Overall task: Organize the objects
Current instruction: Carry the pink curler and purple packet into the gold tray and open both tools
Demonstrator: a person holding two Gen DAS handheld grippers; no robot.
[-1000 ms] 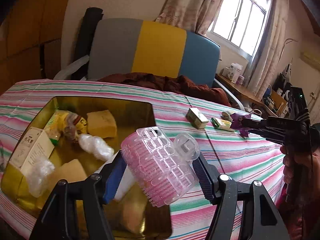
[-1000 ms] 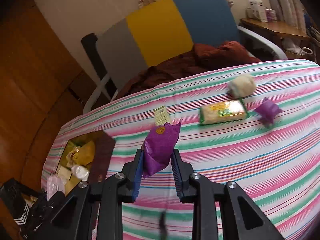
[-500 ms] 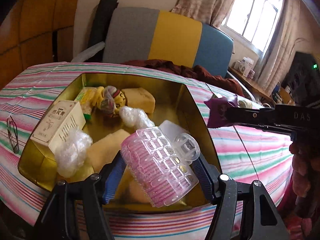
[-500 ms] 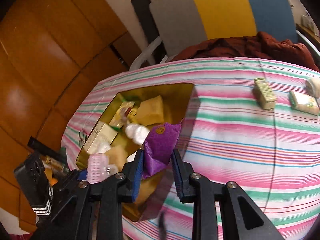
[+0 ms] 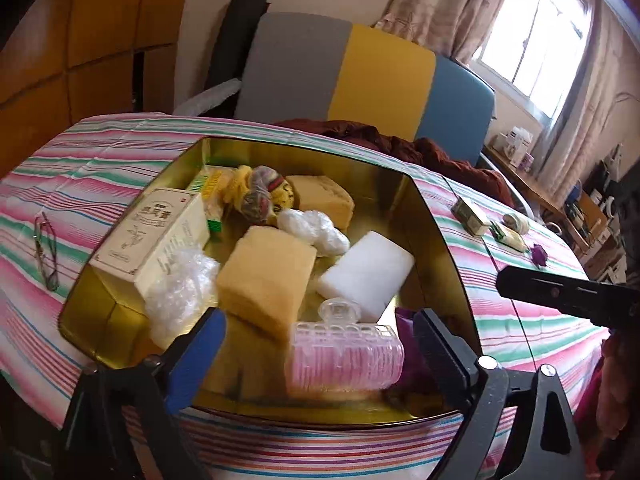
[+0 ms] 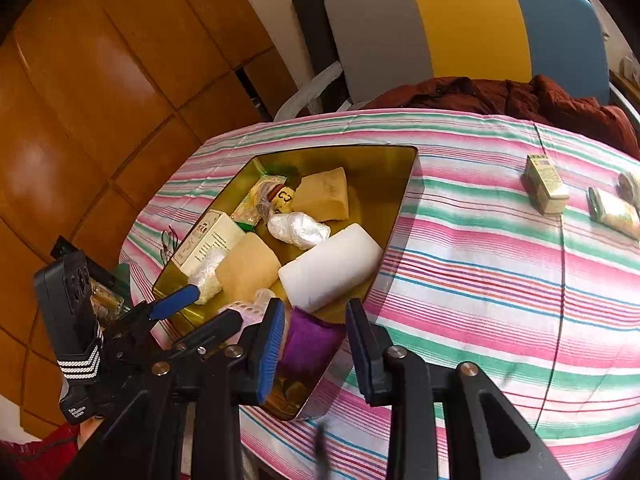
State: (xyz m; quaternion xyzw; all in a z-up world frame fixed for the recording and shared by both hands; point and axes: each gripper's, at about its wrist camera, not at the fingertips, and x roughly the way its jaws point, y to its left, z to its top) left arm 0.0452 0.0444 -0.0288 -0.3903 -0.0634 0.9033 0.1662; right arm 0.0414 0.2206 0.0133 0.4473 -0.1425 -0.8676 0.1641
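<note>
Pink roller (image 5: 346, 360) lies between the spread left gripper (image 5: 320, 344).

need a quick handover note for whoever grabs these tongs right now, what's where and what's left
Left tongs: open over the near end of the gold tin, the pink hair roller lying in the tin between the fingers.
Right tongs: open, the purple packet sitting loose between the fingers at the tin's near corner.
Also in the tin: white foam block, yellow sponges, cream box, plastic wraps.
Left on the striped cloth: small green box, green-edged packet, a pale roll, a small purple piece. Glasses lie left of the tin.
</note>
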